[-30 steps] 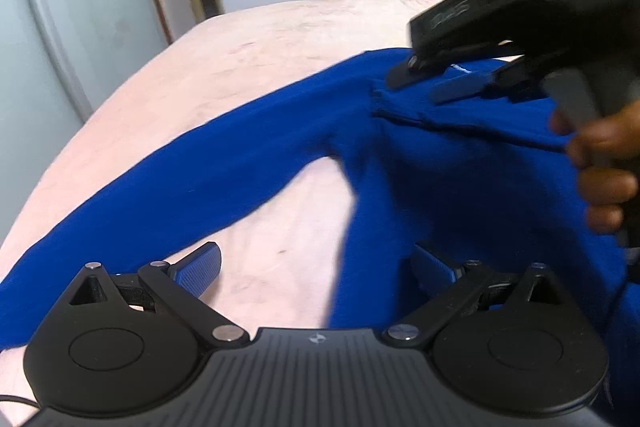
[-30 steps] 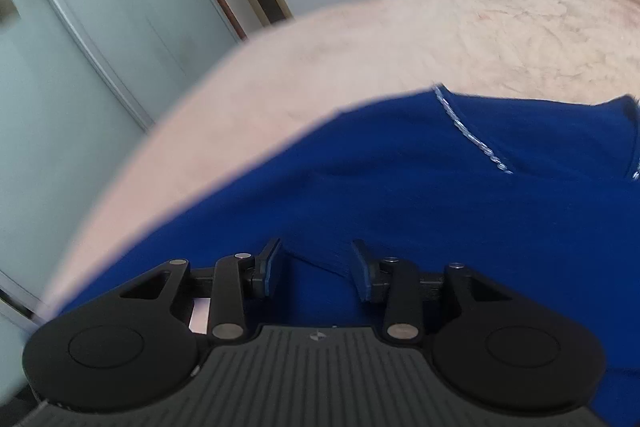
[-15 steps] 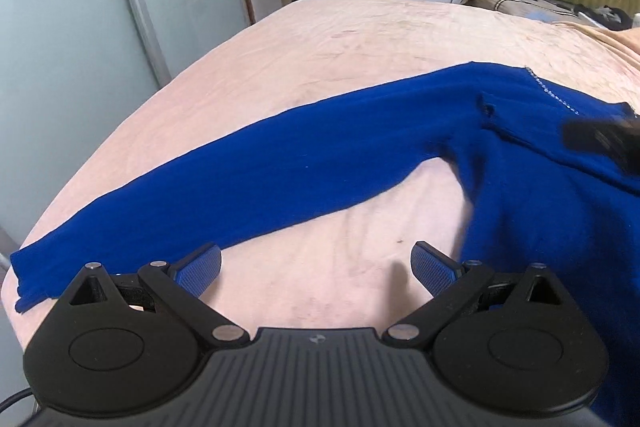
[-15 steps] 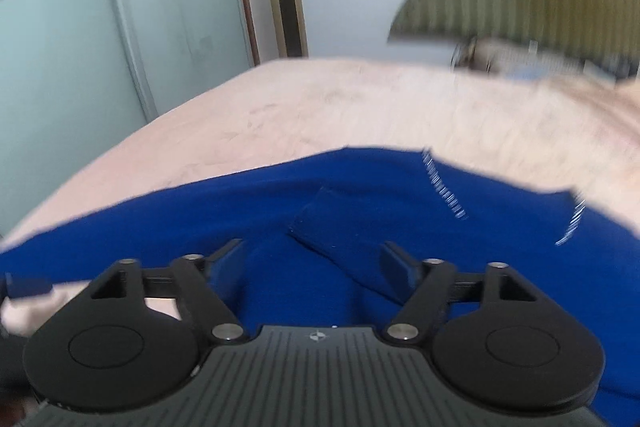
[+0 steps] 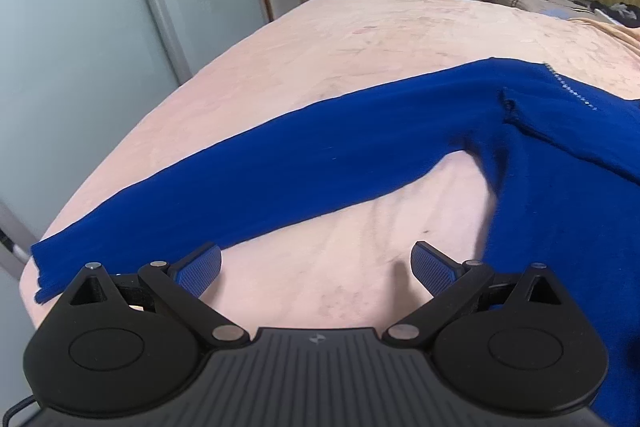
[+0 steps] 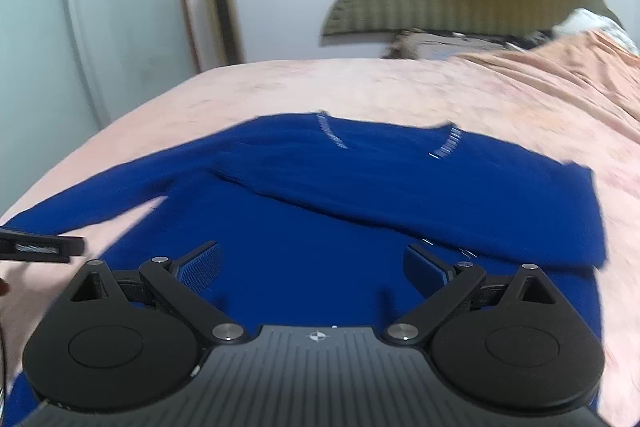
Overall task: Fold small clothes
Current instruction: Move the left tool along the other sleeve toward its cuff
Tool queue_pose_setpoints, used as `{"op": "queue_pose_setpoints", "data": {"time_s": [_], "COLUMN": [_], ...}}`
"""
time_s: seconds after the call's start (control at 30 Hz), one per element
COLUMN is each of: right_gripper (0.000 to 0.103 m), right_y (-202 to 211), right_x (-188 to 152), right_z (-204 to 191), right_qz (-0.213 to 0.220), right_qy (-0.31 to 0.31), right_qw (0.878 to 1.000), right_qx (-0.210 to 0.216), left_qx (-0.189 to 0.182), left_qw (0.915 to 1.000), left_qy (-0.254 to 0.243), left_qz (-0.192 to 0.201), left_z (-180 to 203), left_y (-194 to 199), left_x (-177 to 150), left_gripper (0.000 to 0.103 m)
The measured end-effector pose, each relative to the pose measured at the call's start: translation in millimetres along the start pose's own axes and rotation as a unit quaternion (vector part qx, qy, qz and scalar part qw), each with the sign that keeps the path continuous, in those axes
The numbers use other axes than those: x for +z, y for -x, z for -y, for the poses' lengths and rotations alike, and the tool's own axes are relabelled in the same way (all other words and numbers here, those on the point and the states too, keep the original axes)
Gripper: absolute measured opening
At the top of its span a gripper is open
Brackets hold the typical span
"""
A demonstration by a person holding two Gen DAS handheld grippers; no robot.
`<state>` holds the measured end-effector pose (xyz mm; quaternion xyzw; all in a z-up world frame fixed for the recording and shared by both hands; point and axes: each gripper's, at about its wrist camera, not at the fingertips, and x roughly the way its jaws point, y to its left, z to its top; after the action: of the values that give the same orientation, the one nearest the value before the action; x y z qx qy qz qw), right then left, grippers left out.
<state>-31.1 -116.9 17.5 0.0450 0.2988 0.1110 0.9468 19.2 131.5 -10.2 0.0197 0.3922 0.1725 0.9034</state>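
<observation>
Now the blue sweater [image 5: 560,163] lies flat on the pink bed [image 5: 360,39], with one sleeve [image 6: 460,211] already folded across the chest and the other sleeve [image 5: 260,179] stretched out toward eight o'clock in the left wrist view. The left hand-held gripper [image 5: 316,269] hangs open over bare bedding, its pads touching nothing. The right hand-held gripper [image 6: 312,263] has just been opening; its jaws stand wide above the sweater's body with no cloth between them. I judge the first sleeve fold finished. Next, the left gripper should reach the cuff [image 5: 44,267] at nine o'clock, pinch it, and carry it across the chest.
</observation>
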Motion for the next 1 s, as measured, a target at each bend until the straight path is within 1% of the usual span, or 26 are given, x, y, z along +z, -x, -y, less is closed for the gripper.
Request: {"op": "queue_pose_setpoints", "data": {"time_s": [0.17, 0.43, 1.0], "right_gripper": [0.098, 0.098, 0.098], "right_y": [-3, -1, 5], "right_x": [-16, -24, -34], "right_z": [15, 20, 21], "right_qz": [0.004, 0.012, 0.005], "right_qy": [-0.008, -0.009, 0.002], "right_qw": [1.000, 1.000, 1.000], "right_qx": [-0.010, -0.005, -0.014], "left_qx": [0.018, 0.044, 0.057], "left_qw": [0.9997, 0.9982, 0.9971], "left_qy": [0.014, 0.036, 0.048], "left_qz": [-0.005, -0.020, -0.018], "left_z": [-9, -23, -28], "left_y": [1, -3, -1], "left_x": [-1, -6, -7], "left_gripper": [0.102, 0.102, 0.102]}}
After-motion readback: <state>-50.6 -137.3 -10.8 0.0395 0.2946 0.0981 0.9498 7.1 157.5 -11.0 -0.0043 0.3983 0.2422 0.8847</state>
